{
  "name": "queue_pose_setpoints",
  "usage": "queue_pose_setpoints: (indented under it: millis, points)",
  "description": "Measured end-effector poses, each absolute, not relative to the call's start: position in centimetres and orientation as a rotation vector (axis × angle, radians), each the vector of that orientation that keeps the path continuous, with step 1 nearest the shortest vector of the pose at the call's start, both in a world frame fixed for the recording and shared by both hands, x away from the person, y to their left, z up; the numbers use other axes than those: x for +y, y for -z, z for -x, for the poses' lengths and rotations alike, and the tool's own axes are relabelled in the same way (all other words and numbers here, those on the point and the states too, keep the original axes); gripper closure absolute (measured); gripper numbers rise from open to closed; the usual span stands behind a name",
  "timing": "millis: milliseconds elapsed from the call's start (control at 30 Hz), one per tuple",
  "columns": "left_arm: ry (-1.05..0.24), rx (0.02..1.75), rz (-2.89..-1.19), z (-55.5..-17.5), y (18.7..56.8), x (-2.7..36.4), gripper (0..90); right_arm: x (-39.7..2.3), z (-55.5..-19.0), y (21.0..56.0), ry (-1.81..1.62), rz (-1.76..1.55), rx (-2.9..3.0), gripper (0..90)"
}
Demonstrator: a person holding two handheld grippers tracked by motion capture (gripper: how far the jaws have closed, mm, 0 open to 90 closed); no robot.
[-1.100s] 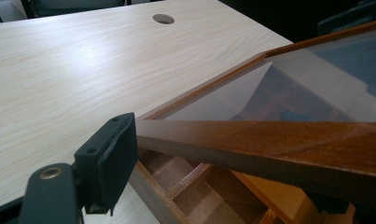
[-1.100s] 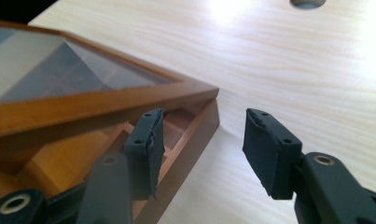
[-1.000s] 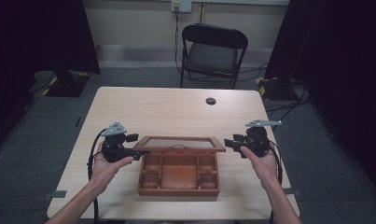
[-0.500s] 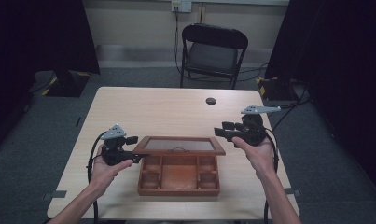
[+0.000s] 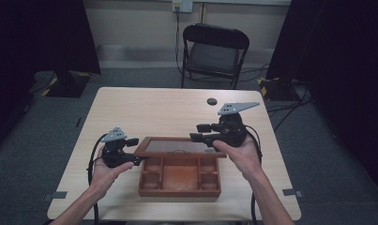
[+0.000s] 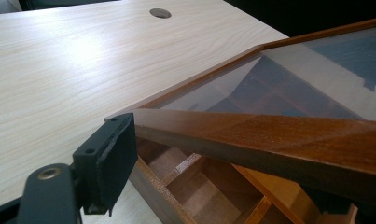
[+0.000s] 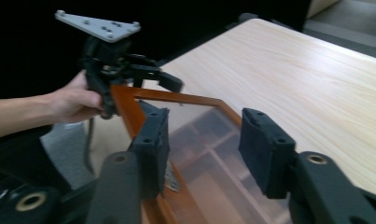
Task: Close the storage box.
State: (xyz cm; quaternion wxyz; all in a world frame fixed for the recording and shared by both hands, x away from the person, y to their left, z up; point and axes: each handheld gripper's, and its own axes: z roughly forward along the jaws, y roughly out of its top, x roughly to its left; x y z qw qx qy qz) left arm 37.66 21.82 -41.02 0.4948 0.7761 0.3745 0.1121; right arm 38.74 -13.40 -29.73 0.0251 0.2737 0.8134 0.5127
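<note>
On the table: a wooden box with open compartments is set near the person's edge, its glass lid raised and tilted over the back of it.
Left gripper: it is held at the lid's left corner. In the left gripper view one black pad is seen just beside the lid's wooden frame, at its end; the second pad is hidden behind the frame. In the right gripper view the frame corner is seen between this gripper's fingers, so the lid appears gripped there.
Right gripper: it is held above the lid's right rear part, clear of it. In the right gripper view its two pads are seen well apart, with nothing between them; the glass lies below and beyond them.
Lid relative to fingers: the left end is at the left fingers; the right end is under the right fingers, not touched.
Hole: a dark round hole is seen in the table, well beyond the right fingers.
Chair: it is placed behind the table.
</note>
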Motion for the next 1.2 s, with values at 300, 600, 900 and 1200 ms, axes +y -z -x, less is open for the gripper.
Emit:
queue_pose_setpoints:
  millis: [300, 600, 900, 1200]
  points:
    - [-0.260, 0.902, -1.888, -37.5, 41.2, 22.0, 19.2, -11.3, -38.3, 30.1, -1.609, -0.735, 2.634, 67.9]
    - [-0.263, 0.902, -1.890, -37.5, 41.3, 22.0, 19.1, -9.7, -39.1, 31.8, -1.533, -0.736, 2.772, 74.0]
    - [-0.263, 0.901, -1.889, -37.5, 41.3, 22.1, 19.0, -9.5, -39.7, 32.9, -1.494, -0.742, 2.854, 80.2]
    - [-0.271, 0.890, -1.908, -37.5, 41.3, 22.2, 19.0, -9.5, -39.9, 33.4, -1.502, -0.757, 2.879, 81.9]
